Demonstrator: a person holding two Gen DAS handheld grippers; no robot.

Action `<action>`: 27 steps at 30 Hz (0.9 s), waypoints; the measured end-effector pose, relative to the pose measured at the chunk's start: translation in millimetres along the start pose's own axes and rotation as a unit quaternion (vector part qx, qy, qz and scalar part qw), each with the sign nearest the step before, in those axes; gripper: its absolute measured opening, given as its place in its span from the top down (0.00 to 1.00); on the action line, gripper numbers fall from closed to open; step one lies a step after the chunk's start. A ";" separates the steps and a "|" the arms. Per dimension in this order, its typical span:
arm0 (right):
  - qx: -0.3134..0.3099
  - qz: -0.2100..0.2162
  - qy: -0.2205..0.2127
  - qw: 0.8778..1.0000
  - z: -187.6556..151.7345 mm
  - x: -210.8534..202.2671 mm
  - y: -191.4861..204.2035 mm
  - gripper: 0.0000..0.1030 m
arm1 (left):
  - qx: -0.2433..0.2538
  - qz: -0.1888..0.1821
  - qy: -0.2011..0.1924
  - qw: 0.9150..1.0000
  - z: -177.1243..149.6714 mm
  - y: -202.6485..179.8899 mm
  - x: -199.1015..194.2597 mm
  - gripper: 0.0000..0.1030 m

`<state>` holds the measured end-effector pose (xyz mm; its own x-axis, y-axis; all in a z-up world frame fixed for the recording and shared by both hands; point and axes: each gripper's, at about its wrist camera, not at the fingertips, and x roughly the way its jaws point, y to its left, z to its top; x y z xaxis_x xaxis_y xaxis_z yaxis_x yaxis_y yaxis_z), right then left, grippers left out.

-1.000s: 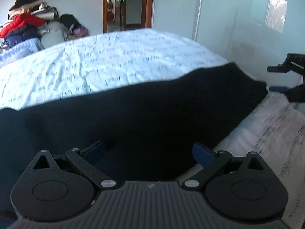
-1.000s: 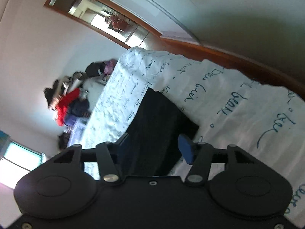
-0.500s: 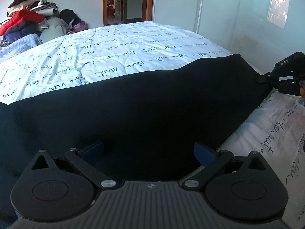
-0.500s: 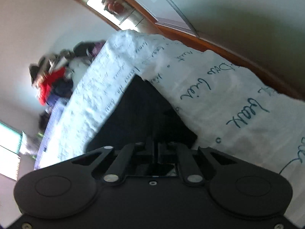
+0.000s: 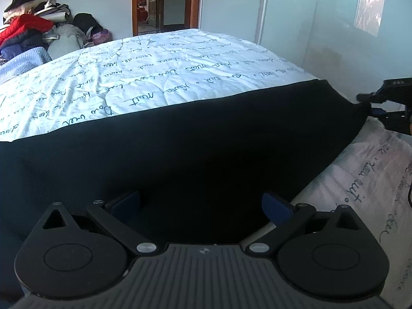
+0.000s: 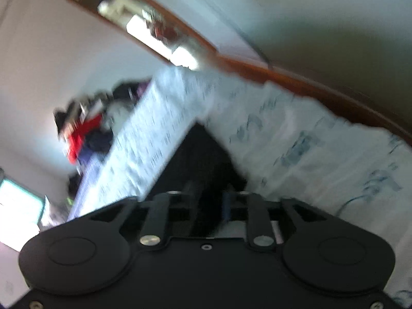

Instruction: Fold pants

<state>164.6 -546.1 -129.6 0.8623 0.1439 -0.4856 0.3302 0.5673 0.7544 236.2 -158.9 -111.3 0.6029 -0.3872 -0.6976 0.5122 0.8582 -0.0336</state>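
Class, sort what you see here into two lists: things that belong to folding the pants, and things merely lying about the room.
Belongs to the job:
black pants
left gripper, open over the pants
right gripper, at the pants' corner
bed they lie on

Just lying about:
pile of clothes
doorway

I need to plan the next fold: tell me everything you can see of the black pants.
The black pants look like soft, matte fabric, spread flat in a wide band across the near edge of the script-printed bedspread. The left tool sits open over their near edge. The right tool pinches their far right corner, which draws to a point; that view is blurred.
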 end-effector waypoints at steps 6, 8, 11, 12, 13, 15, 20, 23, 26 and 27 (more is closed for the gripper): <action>-0.027 0.002 0.018 0.999 32.3 -8.3 -0.9 0.43 | 0.005 0.002 0.005 1.000 2.2 -3.9 2.9 0.01; -0.076 0.001 0.068 0.995 46.9 12.7 12.6 0.40 | 0.011 0.007 0.004 1.000 2.0 -8.1 3.9 0.01; -0.168 -0.022 0.099 0.981 61.8 44.7 37.5 0.41 | 0.003 0.010 0.005 1.000 0.5 -10.3 3.6 0.01; -0.191 -0.029 0.108 0.975 66.0 55.8 44.1 0.41 | 0.003 0.011 0.006 1.000 0.2 -11.1 3.3 0.01; -0.208 -0.032 0.120 0.970 69.6 66.2 47.7 0.42 | 0.004 0.012 0.007 1.000 -0.1 -12.2 3.1 0.01; -0.234 -0.053 0.133 0.962 73.0 86.1 53.0 0.44 | 0.010 0.015 0.009 1.000 1.2 -13.8 3.3 0.00; -0.277 -0.045 0.159 0.947 70.2 105.5 65.6 0.79 | 0.015 0.020 0.012 1.000 4.7 -15.6 6.3 0.00; -0.272 -0.029 0.136 0.952 76.3 98.7 65.6 0.86 | 0.017 0.021 0.011 1.000 6.1 -17.9 8.6 0.00; -0.243 -0.011 0.110 0.964 79.3 102.5 55.2 0.87 | 0.018 0.022 0.009 1.000 6.5 -20.8 12.5 0.00; -0.230 -0.025 0.120 0.965 76.7 107.5 46.9 0.87 | 0.018 0.022 0.008 1.000 6.8 -21.5 13.2 0.00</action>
<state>302.2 -566.3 -112.5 0.7179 0.2585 -0.6464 0.1162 0.8710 0.4774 237.3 -184.7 -114.9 0.6157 -0.3438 -0.7090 0.5075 0.8613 0.0231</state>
